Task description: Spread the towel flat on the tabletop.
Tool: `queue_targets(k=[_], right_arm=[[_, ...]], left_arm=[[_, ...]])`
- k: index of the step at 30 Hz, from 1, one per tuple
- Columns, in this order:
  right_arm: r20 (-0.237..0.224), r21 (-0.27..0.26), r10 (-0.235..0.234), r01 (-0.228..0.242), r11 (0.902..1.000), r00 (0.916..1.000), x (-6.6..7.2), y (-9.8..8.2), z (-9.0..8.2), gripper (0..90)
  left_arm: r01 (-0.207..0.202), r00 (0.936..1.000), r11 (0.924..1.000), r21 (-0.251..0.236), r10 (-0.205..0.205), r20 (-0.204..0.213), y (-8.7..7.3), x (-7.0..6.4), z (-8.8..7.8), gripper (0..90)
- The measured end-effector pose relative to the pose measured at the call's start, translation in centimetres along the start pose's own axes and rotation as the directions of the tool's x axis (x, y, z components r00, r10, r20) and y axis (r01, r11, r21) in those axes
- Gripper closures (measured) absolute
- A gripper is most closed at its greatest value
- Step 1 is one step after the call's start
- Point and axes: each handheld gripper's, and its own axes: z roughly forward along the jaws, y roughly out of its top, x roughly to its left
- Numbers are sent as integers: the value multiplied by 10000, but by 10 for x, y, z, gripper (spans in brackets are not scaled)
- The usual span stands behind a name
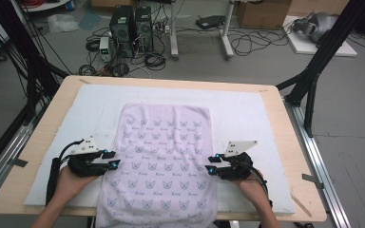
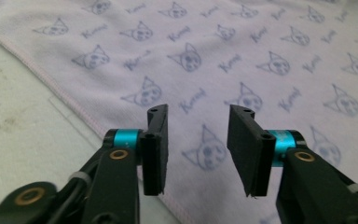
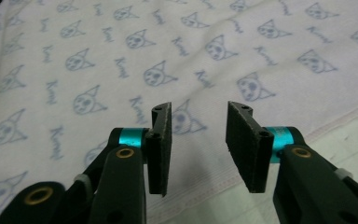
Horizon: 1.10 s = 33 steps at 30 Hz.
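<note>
Flanking towel point(image 1: 164, 156): L claw point(image 1: 114, 159) & R claw point(image 1: 211, 164) both wide; hem stitching clear in gripper views.

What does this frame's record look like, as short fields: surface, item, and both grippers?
surface: wooden table with a white mat on top
item: towel with cat-face print, spread flat, near end hanging over the table edge
left gripper: open, at the towel's left hem, jaws over the fabric
right gripper: open, at the towel's right hem
held: nothing
</note>
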Motion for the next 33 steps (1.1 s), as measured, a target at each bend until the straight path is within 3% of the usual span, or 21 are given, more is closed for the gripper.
queue_targets(k=[9, 15, 18, 33], right_arm=[[385, -426, 195, -179, 9989, 9991, -13, 7, 8, 474], [703, -532, 607, -570, 9970, 9957, -14, 7, 7, 340], [863, -467, 531, -492, 9977, 9949, -11, 8, 8, 294], [803, -372, 374, -345, 9987, 9961, -7, 10, 13, 260]], left_arm=[[163, 9997, 9989, -433, -171, -173, 12, 10, 10, 460], [22, 9994, 9990, -438, -37, -341, 11, 11, 7, 438], [7, 9995, 9990, -458, -22, -318, 11, 10, 8, 430], [-224, 9995, 9991, -355, 217, -221, 11, 7, 10, 410]])
